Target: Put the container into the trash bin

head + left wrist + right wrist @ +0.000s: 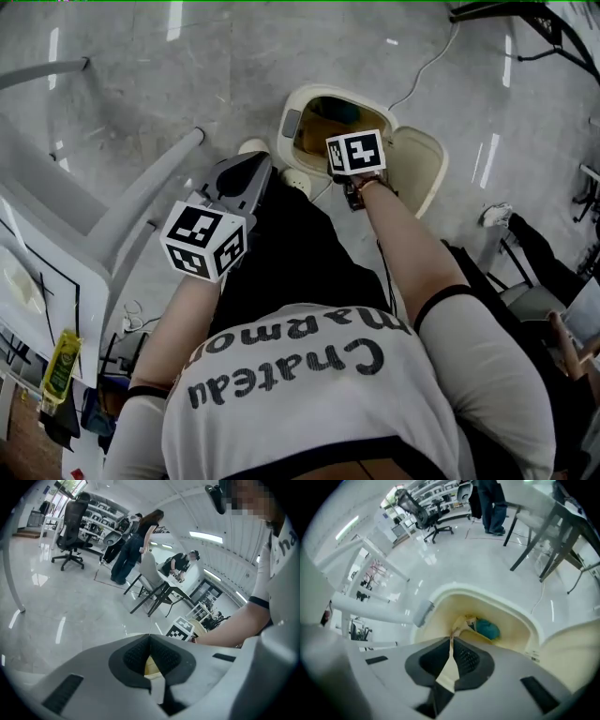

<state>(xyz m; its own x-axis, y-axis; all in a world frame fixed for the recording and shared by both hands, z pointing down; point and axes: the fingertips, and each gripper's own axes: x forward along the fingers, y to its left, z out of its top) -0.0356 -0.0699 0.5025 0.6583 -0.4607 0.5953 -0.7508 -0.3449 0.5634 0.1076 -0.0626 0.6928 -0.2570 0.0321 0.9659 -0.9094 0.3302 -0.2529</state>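
The cream trash bin (292, 122) stands on the floor in front of me with its lid (420, 171) swung open to the right. My right gripper (356, 155) hangs just above the bin's mouth, jaws shut with nothing showing between them. In the right gripper view its tips (451, 640) point into the bin (487, 597). A tan container-like piece (464, 623) lies inside beside a teal object (488, 630). My left gripper (251, 169) is held to the left of the bin, also shut (150, 638) and holding nothing.
A white table leg (141, 197) slants across the floor at left. A white cable (422, 70) runs behind the bin, and a white socket block (295, 180) lies by its base. A seated person (539, 258) is at right. Chairs (154, 585) and standing people (133, 545) are farther off.
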